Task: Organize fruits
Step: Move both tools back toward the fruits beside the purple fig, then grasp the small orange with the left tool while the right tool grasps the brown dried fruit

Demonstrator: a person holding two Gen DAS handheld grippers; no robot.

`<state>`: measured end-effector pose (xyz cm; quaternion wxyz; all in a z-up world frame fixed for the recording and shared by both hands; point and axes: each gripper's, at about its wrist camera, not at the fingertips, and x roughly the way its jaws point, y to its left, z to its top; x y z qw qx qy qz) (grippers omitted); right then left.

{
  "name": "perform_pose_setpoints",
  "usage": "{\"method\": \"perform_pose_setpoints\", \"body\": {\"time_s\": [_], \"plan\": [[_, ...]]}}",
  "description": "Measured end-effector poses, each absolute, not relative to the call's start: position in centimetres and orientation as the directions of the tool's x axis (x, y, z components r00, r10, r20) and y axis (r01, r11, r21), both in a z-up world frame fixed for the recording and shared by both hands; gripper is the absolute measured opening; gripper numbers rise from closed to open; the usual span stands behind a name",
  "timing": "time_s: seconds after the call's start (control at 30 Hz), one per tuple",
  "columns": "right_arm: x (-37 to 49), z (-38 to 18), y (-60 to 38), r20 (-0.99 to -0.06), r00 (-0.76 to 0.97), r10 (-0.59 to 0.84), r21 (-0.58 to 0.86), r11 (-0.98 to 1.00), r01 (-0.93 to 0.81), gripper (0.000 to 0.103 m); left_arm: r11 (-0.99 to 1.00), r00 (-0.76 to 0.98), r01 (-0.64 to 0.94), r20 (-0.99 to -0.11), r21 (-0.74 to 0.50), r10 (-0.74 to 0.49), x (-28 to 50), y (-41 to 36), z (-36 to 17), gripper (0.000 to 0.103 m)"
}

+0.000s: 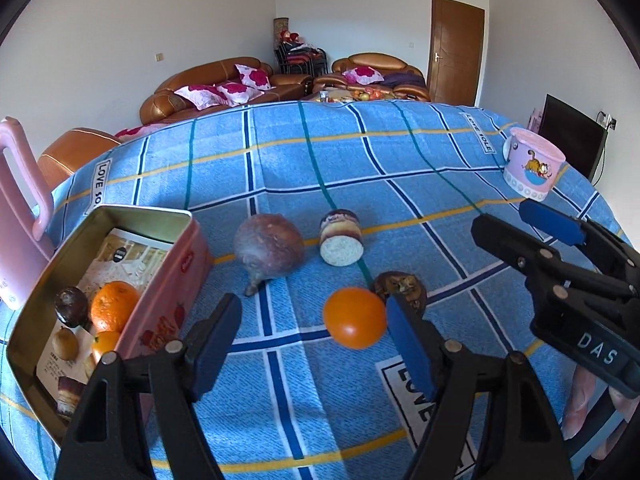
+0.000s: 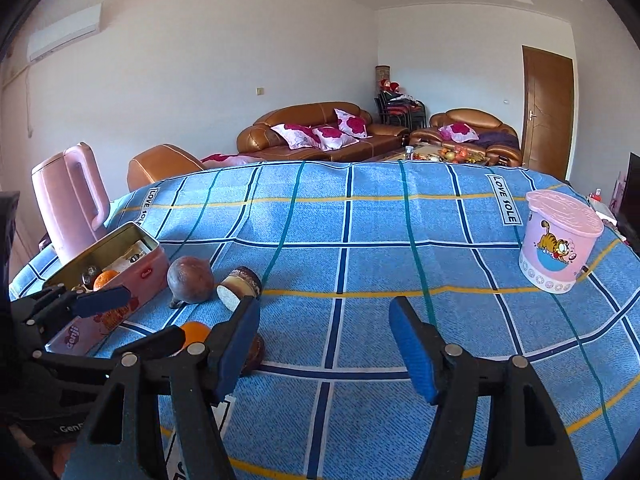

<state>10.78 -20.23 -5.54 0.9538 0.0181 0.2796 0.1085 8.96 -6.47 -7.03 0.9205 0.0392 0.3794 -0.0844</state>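
An orange [image 1: 354,317] lies on the blue checked tablecloth [image 1: 360,160] between the fingers of my left gripper [image 1: 316,340], close to the right pad. The jaws stand wide and do not press it. Just behind that pad sits a dark brown fruit [image 1: 400,286]. Farther back are a big purple-brown round fruit [image 1: 268,248] and a cut cylindrical piece [image 1: 341,238] on its side. At the left an open pink tin [image 1: 140,211] holds oranges and small dark fruits. My right gripper [image 2: 326,344] is open over bare cloth; the left wrist view catches it at the right as the right gripper [image 1: 520,228].
A pink cartoon-cat cup [image 2: 560,240] stands at the far right of the table. A pink kettle [image 2: 68,200] stands behind the tin [image 2: 148,270] at the left edge. Brown sofas and a door lie beyond the table.
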Motion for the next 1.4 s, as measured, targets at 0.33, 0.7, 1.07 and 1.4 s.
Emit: {"method": "perform_pose_setpoints", "body": {"time_s": [0.33,0.7,1.07,1.4], "plan": [[11.0,-5.6,-20.1,-0.536,0.819,0.205,0.083,0.978,-0.19,0.073,0.972,0.654,0.233,-0.741,0.007,-0.152,9.3,-7.6,-8.6,0.063],[11.3,-5.8,-19.6,-0.554,0.802,0.223,0.082,0.973,-0.214,0.074,0.975,0.639,0.218,-0.749,-0.042,-0.175,10.0,-5.3,-8.6,0.039],[12.9,-6.9,-16.0,-0.643,0.691,0.332,0.108,0.932,-0.347,0.073,0.99,0.683,0.137,-0.723,-0.019,-0.108,10.6,-2.4,-8.3,0.039],[14.2,-8.7,-14.2,-0.732,0.583,0.352,0.117,0.909,-0.401,0.043,0.99,0.686,0.139,-0.718,-0.029,-0.117,10.4,-2.3,-8.2,0.039]]}}
